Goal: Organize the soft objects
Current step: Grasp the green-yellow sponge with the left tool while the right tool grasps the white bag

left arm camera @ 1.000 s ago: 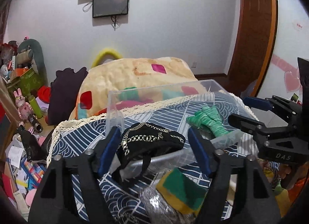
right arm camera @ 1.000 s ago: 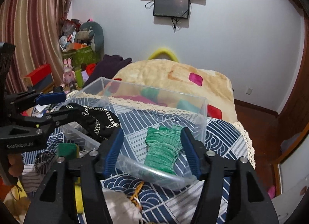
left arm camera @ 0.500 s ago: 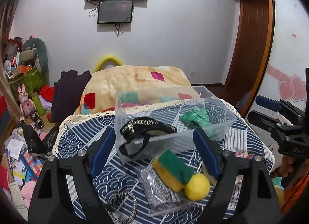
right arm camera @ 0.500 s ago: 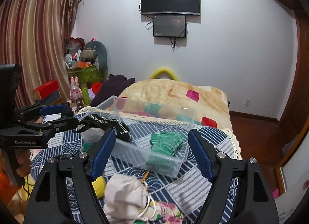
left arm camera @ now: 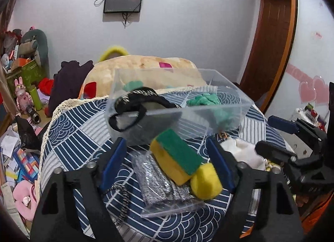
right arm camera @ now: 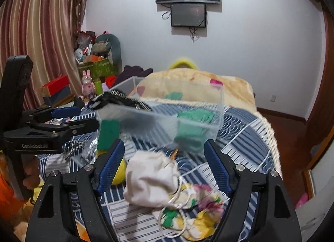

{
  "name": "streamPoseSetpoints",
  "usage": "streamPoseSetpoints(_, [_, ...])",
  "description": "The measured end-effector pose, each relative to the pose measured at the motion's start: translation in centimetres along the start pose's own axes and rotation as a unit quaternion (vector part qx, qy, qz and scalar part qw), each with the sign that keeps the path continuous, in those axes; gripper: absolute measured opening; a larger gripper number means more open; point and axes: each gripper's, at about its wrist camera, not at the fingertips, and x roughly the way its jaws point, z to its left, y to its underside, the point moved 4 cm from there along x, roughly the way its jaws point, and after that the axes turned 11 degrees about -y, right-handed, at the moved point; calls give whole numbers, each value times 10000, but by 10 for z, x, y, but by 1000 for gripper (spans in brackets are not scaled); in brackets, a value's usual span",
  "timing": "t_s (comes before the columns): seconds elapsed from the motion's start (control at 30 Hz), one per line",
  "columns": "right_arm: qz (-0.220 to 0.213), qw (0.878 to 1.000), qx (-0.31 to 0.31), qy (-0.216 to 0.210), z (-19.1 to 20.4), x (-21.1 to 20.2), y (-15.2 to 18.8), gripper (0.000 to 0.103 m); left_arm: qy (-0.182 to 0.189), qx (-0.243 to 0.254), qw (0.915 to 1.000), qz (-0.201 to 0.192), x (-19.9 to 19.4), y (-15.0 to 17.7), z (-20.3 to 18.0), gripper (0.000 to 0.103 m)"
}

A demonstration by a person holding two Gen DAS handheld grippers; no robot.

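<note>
Both my tools pulled back from clear bin (left arm camera: 219, 114). Left tool (left arm camera: 167, 162) open, empty; right tool (right arm camera: 165, 162) open, empty. Black bag (left arm camera: 135, 104) and green knit (left arm camera: 204, 100) now in bin. Sponge (left arm camera: 177, 158), white pouch (right arm camera: 150, 177) left on worktop (left arm camera: 79, 121).

White walls, 2 wall-mounted screens (right arm camera: 188, 1), striped curtains (right arm camera: 39, 39), wooden door (left arm camera: 273, 39), cluttered floor (left arm camera: 12, 150).
</note>
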Motion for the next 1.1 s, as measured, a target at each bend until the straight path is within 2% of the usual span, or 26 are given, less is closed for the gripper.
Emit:
streamPoseSetpoints(0.07, [56, 10000, -5, -36, 4, 1, 7, 76, 51, 10, 10000, 29, 4, 2, -4, 66])
streamPoseSetpoints(0.17, [131, 9998, 36, -155, 7, 7, 15, 76, 133, -46, 9998, 135, 11, 5, -7, 63])
streamPoseSetpoints(0.23, [194, 9996, 42, -191, 7, 10, 19, 70, 157, -79, 9997, 195, 16, 7, -8, 61])
streamPoseSetpoints(0.37, [316, 9993, 50, -185, 6, 17, 25, 65, 122, -67, 9996, 255, 21, 12, -11, 54])
streamPoseSetpoints(0.47, [411, 9988, 102, -247, 6, 20, 31, 56, 189, -90, 9993, 318, 25, 15, -11, 46])
streamPoseSetpoints(0.57, [455, 9986, 136, -254, 5, 23, 35, 47, 216, -117, 9992, 312, 27, 16, -10, 43])
streamPoseSetpoints(0.67, [426, 9988, 123, -217, 5, 21, 34, 39, 224, -133, 9993, 278, 25, 18, -9, 39])
streamPoseSetpoints(0.73, [388, 9990, 132, -201, 4, 19, 34, 29, 209, -161, 9994, 223, 22, 18, -8, 36])
streamPoseSetpoints(0.83, [333, 9991, 197, -200, 2, 17, 32, 24, 206, -218, 9994, 159, 17, 19, -7, 31])
streamPoseSetpoints(0.97, [214, 9993, 226, -198, 3, 12, 29, 21, 398, -331, 9985, 150, 10, 15, -2, 27])
streamPoseSetpoints(1.1, [2, 9995, 243, -201, 4, -1, 24, 20, 293, -304, 9991, -78, -5, 8, 0, 26])
